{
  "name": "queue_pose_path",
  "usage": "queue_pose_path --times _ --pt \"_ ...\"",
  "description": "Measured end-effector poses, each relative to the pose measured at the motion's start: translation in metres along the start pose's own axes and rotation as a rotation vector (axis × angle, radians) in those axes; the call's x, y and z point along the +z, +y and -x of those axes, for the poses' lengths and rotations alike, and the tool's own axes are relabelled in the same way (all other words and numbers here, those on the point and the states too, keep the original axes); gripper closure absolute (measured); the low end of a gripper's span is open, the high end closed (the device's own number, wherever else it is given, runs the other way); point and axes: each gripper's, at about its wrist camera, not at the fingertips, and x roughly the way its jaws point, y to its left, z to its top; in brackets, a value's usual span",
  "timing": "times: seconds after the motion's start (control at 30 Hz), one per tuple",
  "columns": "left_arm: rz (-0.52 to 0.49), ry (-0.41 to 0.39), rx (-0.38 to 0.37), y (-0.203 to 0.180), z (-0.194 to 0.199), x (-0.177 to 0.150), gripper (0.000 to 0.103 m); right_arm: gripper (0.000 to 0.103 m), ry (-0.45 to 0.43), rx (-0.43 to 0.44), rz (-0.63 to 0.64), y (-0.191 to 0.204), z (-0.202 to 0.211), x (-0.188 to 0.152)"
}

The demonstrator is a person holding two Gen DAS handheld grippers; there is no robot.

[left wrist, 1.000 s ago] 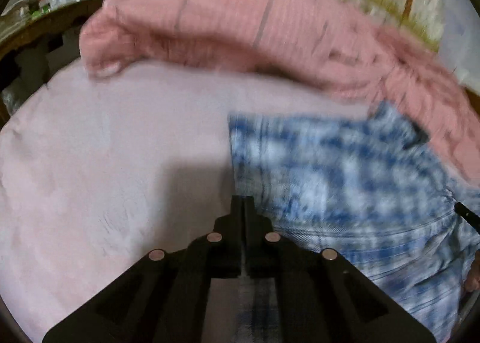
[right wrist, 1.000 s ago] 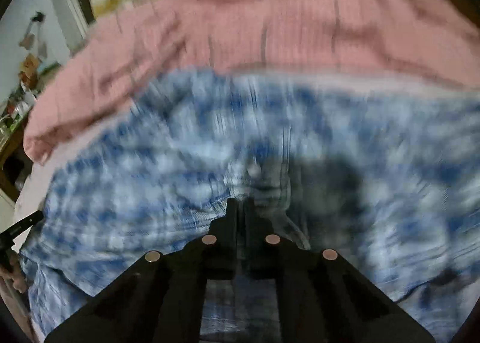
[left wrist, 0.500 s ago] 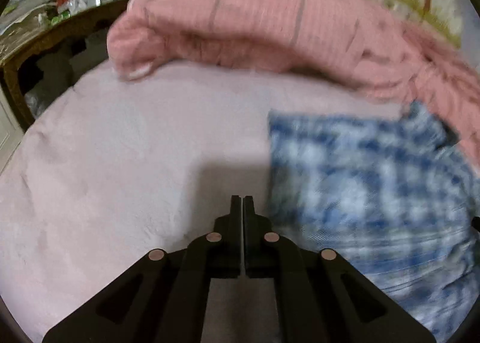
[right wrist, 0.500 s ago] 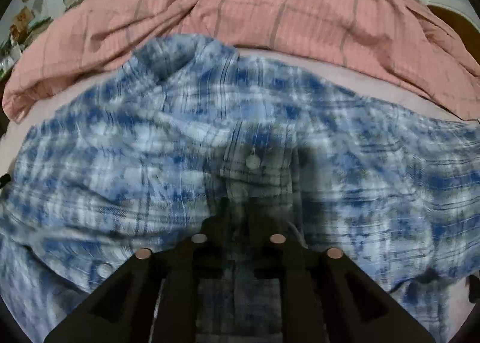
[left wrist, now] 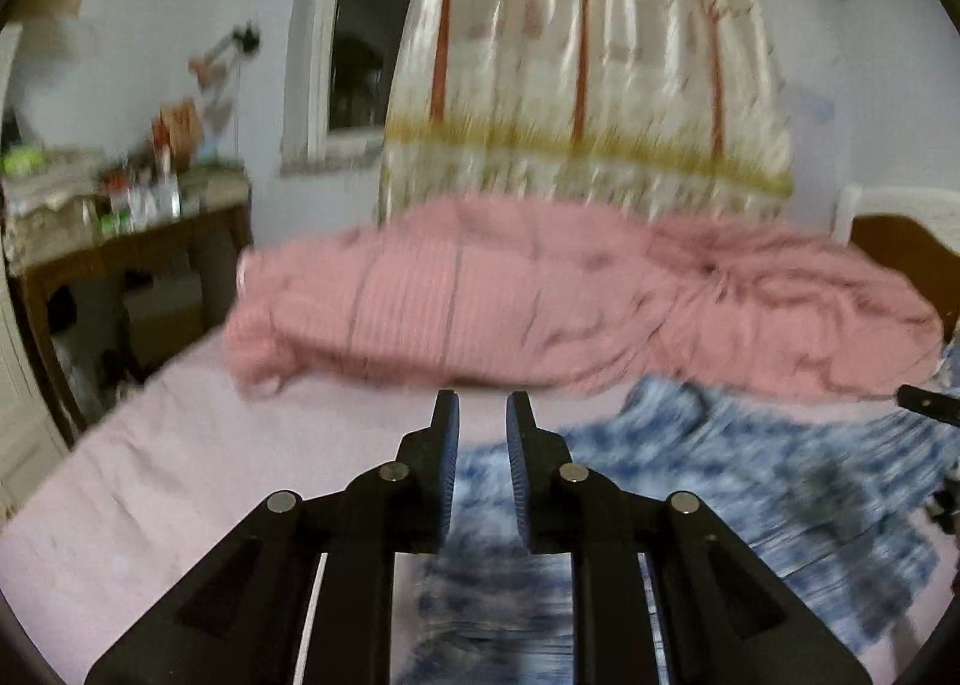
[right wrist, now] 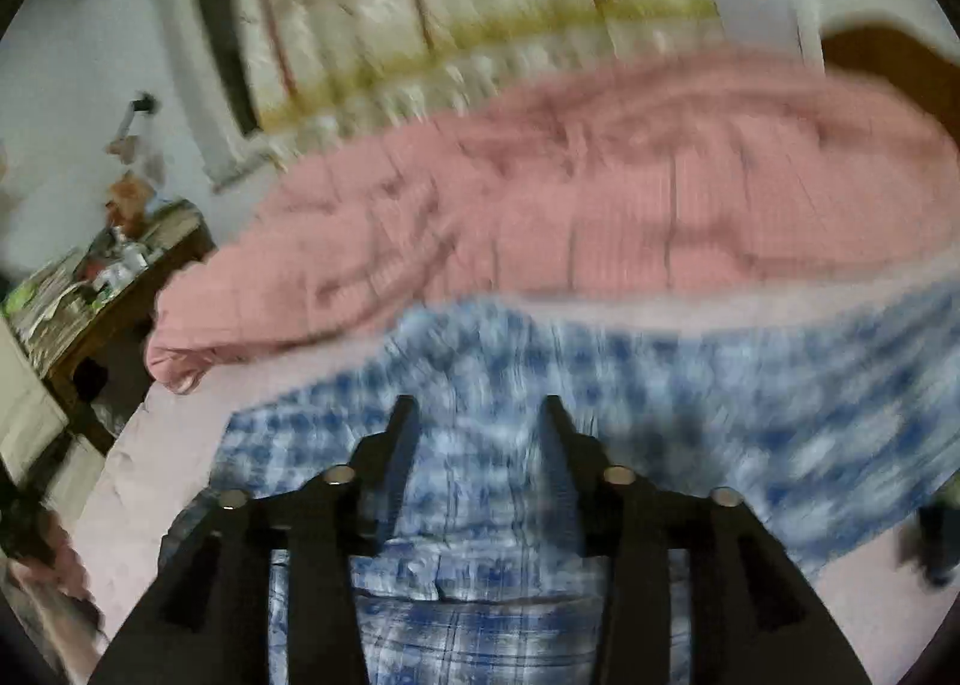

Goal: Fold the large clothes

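One blue plaid shirt [right wrist: 540, 385] lies spread on the pale pink bed sheet [left wrist: 180, 475], just in front of the heaped pink quilt [left wrist: 540, 313], its long axis running alongside that quilt. Blur hides its collar. Only the left view shows the tree-print curtain [left wrist: 576, 55] above the quilt in full. The left gripper [left wrist: 482, 415] has just parted slightly; the right gripper [right wrist: 477, 409] has just spread wider. Neither is pinching anything.
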Motion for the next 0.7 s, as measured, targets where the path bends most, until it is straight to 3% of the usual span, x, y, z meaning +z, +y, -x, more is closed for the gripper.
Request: queue_pose_path --times 0.13,0.27,0.37,0.5,0.63,0.7 --pt "0.014 -0.045 -0.073 -0.042 0.027 0.028 0.088 0.051 -0.047 0.048 -0.077 -0.026 0.027 0.010" --pt "-0.021 -0.054 -0.102 -0.088 0.040 0.045 0.087 0.051 -0.069 -0.029 -0.109 -0.058 0.039 0.010" --pt "0.022 -0.050 -0.147 -0.096 0.046 0.036 0.076 0.051 -0.052 -0.022 -0.185 -0.084 0.033 0.010" --pt "0.023 -0.066 -0.095 -0.089 0.040 0.005 0.069 0.051 -0.043 -0.039 -0.230 -0.105 0.028 0.008" --pt "0.017 -0.027 -0.084 -0.085 0.014 -0.002 0.064 0.051 -0.064 -0.172 -0.230 -0.118 0.036 0.010" --pt "0.002 -0.001 -0.103 -0.085 0.003 -0.008 0.050 0.051 -0.070 -0.258 -0.257 -0.132 0.048 0.014"
